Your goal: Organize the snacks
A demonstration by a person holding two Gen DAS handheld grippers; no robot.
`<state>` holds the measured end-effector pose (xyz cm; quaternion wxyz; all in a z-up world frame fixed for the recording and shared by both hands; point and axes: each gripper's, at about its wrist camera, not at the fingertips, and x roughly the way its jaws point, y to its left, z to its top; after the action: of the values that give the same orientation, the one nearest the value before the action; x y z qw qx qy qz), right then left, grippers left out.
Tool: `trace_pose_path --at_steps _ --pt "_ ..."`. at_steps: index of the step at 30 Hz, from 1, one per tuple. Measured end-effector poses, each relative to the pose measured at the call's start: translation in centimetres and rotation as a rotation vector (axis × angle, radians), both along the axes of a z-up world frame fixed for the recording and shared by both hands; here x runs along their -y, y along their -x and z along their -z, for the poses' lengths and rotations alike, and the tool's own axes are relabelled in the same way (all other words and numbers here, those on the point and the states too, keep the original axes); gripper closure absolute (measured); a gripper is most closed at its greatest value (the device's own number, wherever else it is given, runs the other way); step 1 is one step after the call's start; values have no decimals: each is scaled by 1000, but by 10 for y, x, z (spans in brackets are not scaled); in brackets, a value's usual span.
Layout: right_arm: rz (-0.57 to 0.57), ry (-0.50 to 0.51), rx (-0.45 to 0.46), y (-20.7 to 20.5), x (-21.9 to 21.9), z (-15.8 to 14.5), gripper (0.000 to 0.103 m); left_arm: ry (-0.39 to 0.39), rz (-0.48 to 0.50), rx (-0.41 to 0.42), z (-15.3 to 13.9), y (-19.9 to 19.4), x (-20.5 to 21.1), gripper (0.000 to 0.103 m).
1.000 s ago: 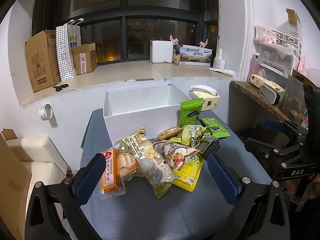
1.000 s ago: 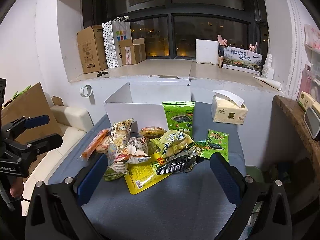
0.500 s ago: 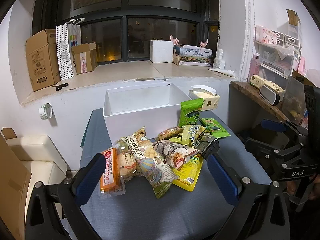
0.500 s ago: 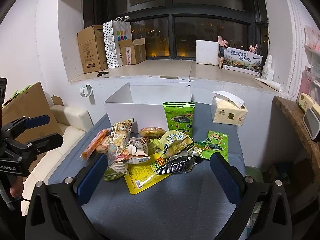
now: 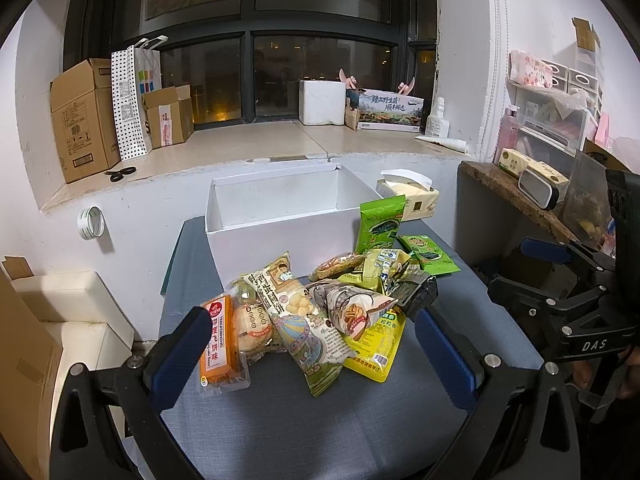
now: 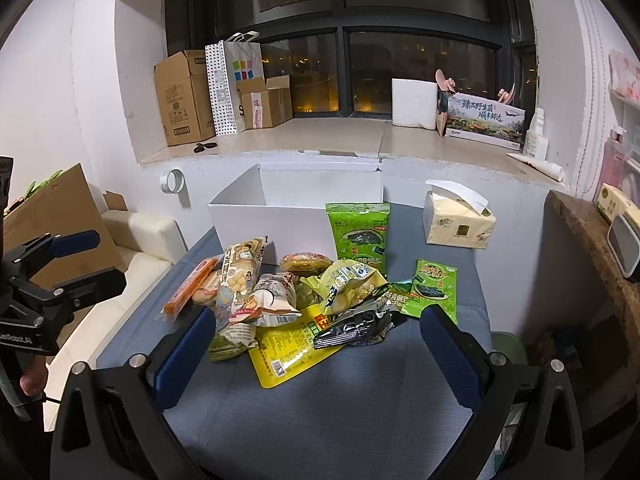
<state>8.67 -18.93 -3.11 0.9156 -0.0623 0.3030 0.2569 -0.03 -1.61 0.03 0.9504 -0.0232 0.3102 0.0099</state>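
Left gripper (image 5: 316,354): held low at the bottom of the left wrist frame, blue-padded fingers spread wide apart, nothing between them; also seen at the left edge of the right wrist frame.
Right gripper (image 6: 316,354): held low at the bottom of the right wrist frame, fingers likewise wide apart and empty; seen too at the right edge of the left wrist frame.
Snack pile (image 5: 320,300): heaped at the centre of both frames on the grey-blue table (image 5: 304,420), just in front of the white box.
White box (image 5: 280,220): open-topped, seen above the pile in the frame; no snack can be seen inside it.
Orange packet (image 5: 218,344): laid flat at the left end of the pile, touching a round pastry pack beside it.
Yellow pouch (image 6: 288,340): lying flat at the lower side of the pile, partly covered by other packs.
Black wrapper (image 6: 352,326): resting on the yellow pouch.
Tall green bag (image 6: 358,236): propped upright against the box wall, right of centre.
Small green packet (image 6: 434,286): flat on the table at the right side of the pile.
Tissue pack (image 6: 458,222): right of the box, apart from the snacks.
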Motion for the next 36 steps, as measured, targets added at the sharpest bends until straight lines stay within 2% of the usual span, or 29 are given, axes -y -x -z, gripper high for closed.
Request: trace_pose_path --at_steps 36 --pt "-2 -1 -11 0 -1 4 0 2 0 -5 2 0 0 0"
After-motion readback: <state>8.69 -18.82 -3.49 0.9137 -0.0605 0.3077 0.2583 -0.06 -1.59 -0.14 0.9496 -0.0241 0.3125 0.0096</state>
